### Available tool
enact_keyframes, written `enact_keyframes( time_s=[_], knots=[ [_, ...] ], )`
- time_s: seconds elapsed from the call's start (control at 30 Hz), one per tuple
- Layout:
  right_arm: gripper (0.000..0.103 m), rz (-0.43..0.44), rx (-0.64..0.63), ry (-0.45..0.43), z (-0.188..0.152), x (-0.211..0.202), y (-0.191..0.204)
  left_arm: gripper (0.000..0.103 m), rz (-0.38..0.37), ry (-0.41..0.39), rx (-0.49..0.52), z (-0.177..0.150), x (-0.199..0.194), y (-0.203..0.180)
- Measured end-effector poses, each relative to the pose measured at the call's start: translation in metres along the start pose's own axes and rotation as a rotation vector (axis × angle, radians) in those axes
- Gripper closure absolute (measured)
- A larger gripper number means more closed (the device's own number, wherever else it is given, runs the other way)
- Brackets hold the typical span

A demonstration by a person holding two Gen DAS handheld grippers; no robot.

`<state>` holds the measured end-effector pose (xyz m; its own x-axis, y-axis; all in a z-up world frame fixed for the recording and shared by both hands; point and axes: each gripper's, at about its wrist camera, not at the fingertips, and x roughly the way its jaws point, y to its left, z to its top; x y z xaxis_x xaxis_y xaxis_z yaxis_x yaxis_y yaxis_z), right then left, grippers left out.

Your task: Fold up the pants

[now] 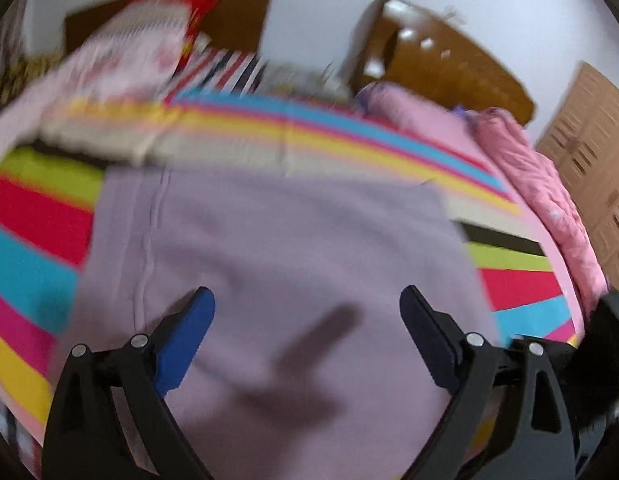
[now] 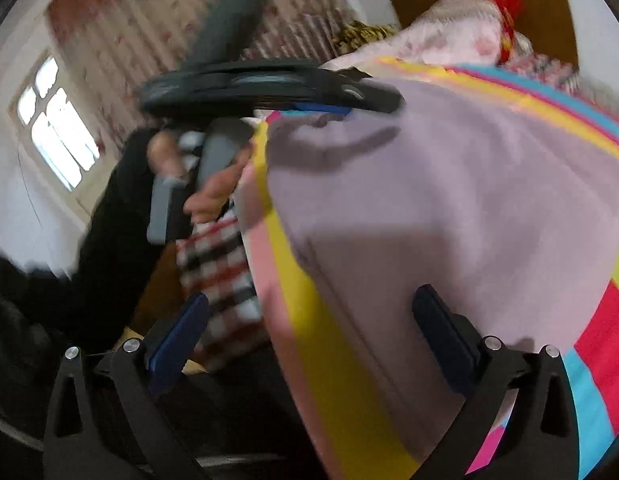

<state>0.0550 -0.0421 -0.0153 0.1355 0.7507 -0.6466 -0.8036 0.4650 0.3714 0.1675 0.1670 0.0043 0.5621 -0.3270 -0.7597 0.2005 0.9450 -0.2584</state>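
Both sets of jaws stand spread and empty over the lilac pants (image 1: 293, 248) lying flat on the striped bed (image 1: 33, 216), the left gripper (image 1: 307, 304) above the cloth's middle, the right gripper (image 2: 309, 312) nearer its bedside edge.

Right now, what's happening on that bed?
A person is folding pale lilac knit pants spread on a bright rainbow-striped bedsheet, holding a two-finger gripper in each hand. Both the left gripper and the right gripper are open, with nothing clamped between the blue pads. The left one hovers over the cloth's middle; the right one is at the bed's edge, over the pants' border. The pants lie flat as a broad panel. The views are motion-blurred.
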Motion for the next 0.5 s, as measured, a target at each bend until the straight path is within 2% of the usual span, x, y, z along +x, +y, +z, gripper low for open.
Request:
enact_keyframes(
  time_s=[0.07, 0.17, 0.33, 0.43, 0.5],
  knots=[
    [0.004, 0.078, 0.064, -0.016, -0.007, -0.007, -0.008, 0.024, 0.018, -0.012, 0.028, -0.016, 0.001, 0.006],
    [0.004, 0.131, 0.115, -0.047, -0.013, -0.013, -0.019, 0.024, 0.048, -0.020, 0.060, -0.031, -0.004, 0.007],
    [0.004, 0.084, 0.114, -0.056, -0.003, -0.007, -0.013, 0.024, 0.077, -0.048, 0.090, -0.042, -0.005, 0.004],
    [0.004, -0.009, 0.066, -0.055, 0.016, -0.012, 0.004, 0.024, 0.130, -0.060, 0.140, -0.050, -0.008, -0.005],
    [0.004, -0.050, 0.039, -0.105, 0.019, -0.019, 0.012, 0.024, 0.126, -0.078, 0.136, -0.054, -0.011, -0.005]
  ],
)
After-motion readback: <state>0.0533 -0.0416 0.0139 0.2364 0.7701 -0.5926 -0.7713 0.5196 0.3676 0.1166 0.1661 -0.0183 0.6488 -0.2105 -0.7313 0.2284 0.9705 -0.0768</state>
